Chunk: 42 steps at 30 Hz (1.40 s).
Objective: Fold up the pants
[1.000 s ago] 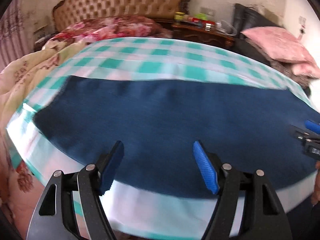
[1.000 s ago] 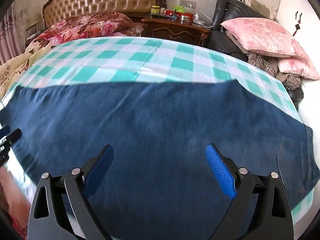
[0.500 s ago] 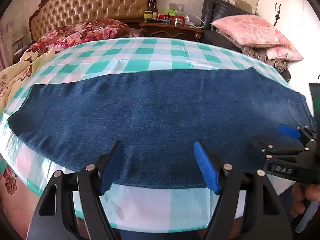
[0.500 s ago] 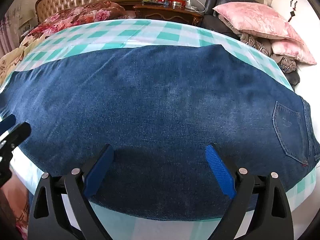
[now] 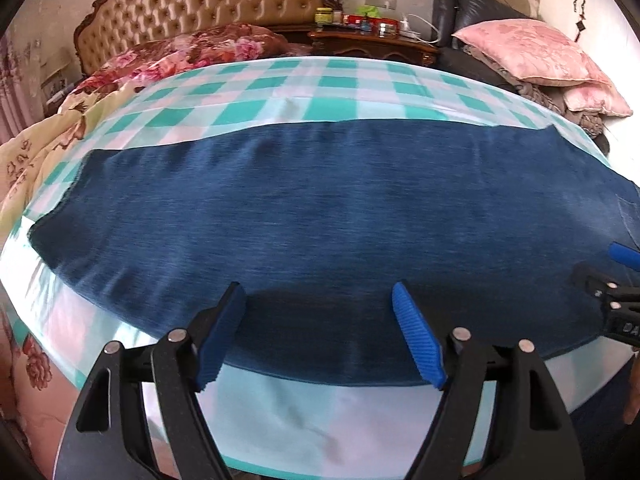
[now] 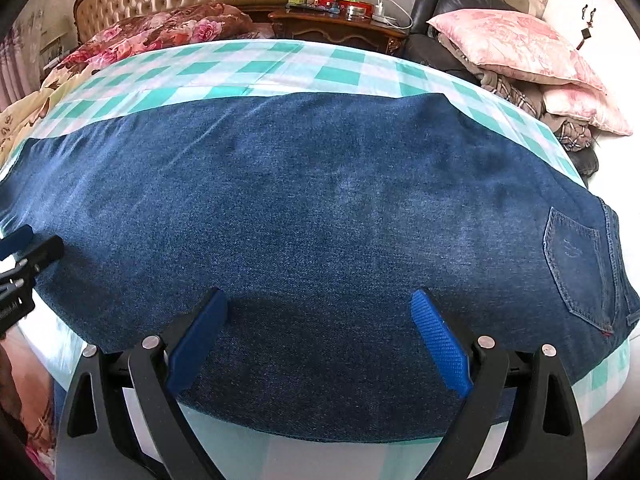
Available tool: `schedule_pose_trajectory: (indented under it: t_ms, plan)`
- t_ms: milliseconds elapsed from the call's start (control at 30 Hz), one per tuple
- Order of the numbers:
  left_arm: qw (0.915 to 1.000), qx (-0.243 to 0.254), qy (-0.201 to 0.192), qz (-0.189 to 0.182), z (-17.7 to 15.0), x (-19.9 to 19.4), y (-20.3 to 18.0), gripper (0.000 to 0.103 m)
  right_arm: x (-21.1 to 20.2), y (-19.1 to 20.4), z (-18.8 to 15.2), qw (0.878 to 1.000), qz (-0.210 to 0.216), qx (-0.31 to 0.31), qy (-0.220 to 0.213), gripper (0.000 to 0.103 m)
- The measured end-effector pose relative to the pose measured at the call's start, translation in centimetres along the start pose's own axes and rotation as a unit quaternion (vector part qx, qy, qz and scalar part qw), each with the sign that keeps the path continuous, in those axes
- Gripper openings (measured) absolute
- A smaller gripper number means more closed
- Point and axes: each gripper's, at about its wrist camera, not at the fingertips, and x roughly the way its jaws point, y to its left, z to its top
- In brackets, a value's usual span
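Note:
Blue denim pants lie flat across the green-and-white checked sheet, folded lengthwise, leg ends at the left and waist with a back pocket at the right. My left gripper is open and empty, hovering over the pants' near edge toward the leg end. My right gripper is open and empty over the near edge toward the seat. Each gripper shows at the edge of the other's view: the right one and the left one.
A tufted headboard and floral quilt are at the far left. A wooden nightstand with small items stands behind the bed. Pink pillows are piled on a dark chair at the far right.
Both grippers have shifted back and forth over the near edge of the pants and now sit slightly closer to the denim. Both stayed open. The pants have not moved.

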Motion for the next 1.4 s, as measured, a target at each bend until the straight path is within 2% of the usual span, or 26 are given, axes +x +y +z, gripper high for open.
schedule_pose_trajectory:
  t_ms: [100, 233, 300, 333, 367, 400, 467, 500, 600, 633, 767, 867, 1033, 1133, 1200, 1400]
  plan:
    - [1.0, -0.005, -0.001, 0.007, 0.1, 0.1, 1.8, 0.08, 0.0, 0.0, 0.1, 1.0, 0.0, -0.004, 0.001, 0.089]
    - [0.9979, -0.035, 0.0, 0.055, 0.1, -0.2, 5.8, 0.078, 0.1, -0.1, 0.2, 1.0, 0.003, -0.009, 0.008, 0.089]
    - [0.9942, -0.077, 0.005, 0.076, -0.1, -0.7, 9.6, 0.061, 0.1, 0.0, 0.4, 1.0, 0.002, -0.015, 0.015, 0.089]
    - [0.992, -0.094, 0.005, 0.085, -0.2, -1.0, 11.3, 0.057, 0.1, 0.1, 0.5, 1.0, 0.001, -0.018, 0.018, 0.089]
    - [0.9879, -0.12, 0.005, 0.098, -0.3, -1.5, 14.0, 0.047, 0.1, 0.2, 0.6, 0.999, -0.002, -0.023, 0.021, 0.089]
    - [0.9845, -0.144, 0.003, 0.1, -0.4, -1.9, 15.9, 0.042, 0.1, 0.3, 0.8, 0.999, -0.005, -0.027, 0.025, 0.089]
    - [0.9744, -0.207, -0.005, 0.088, -0.7, -2.8, 20.4, 0.041, 0.0, 0.5, 1.0, 0.999, -0.009, -0.028, 0.026, 0.087]
    - [0.9712, -0.224, -0.007, 0.082, -0.9, -3.0, 21.8, 0.041, -0.2, 0.7, 1.2, 0.999, -0.003, -0.027, 0.022, 0.078]
    - [0.9673, -0.244, -0.014, 0.066, -0.9, -3.1, 24.6, 0.04, -0.7, 1.8, 2.3, 0.999, 0.028, -0.03, 0.005, 0.073]
    - [0.9673, -0.246, -0.012, 0.061, -0.9, -2.9, 24.9, 0.04, -0.8, 2.4, 2.7, 0.999, 0.031, -0.037, 0.0, 0.066]
    - [0.9717, -0.228, -0.011, 0.061, -0.7, -1.9, 25.3, 0.04, -0.4, 4.7, 5.1, 0.997, 0.049, -0.055, -0.008, 0.054]
    - [0.9751, -0.214, -0.008, 0.059, -0.2, -1.3, 25.4, 0.04, 0.3, 6.1, 7.2, 0.997, 0.051, -0.06, -0.019, 0.052]
    - [0.9822, -0.175, 0.003, 0.068, 0.5, -0.4, 24.6, 0.03, 3.2, 7.5, 10.3, 0.997, 0.023, -0.071, -0.027, 0.05]
    - [0.9864, -0.15, 0.01, 0.067, 0.7, -0.1, 24.1, 0.023, 5.0, 7.5, 10.2, 0.997, 0.012, -0.071, -0.014, 0.049]
    - [0.9866, -0.152, 0.012, 0.06, 0.7, -0.1, 24.3, 0.021, 5.1, 7.3, 9.9, 0.997, 0.012, -0.068, -0.027, 0.049]
    - [0.9865, -0.154, 0.015, 0.053, 1.1, -0.3, 24.4, 0.018, 5.0, 7.6, 9.8, 0.997, 0.005, -0.069, -0.032, 0.05]
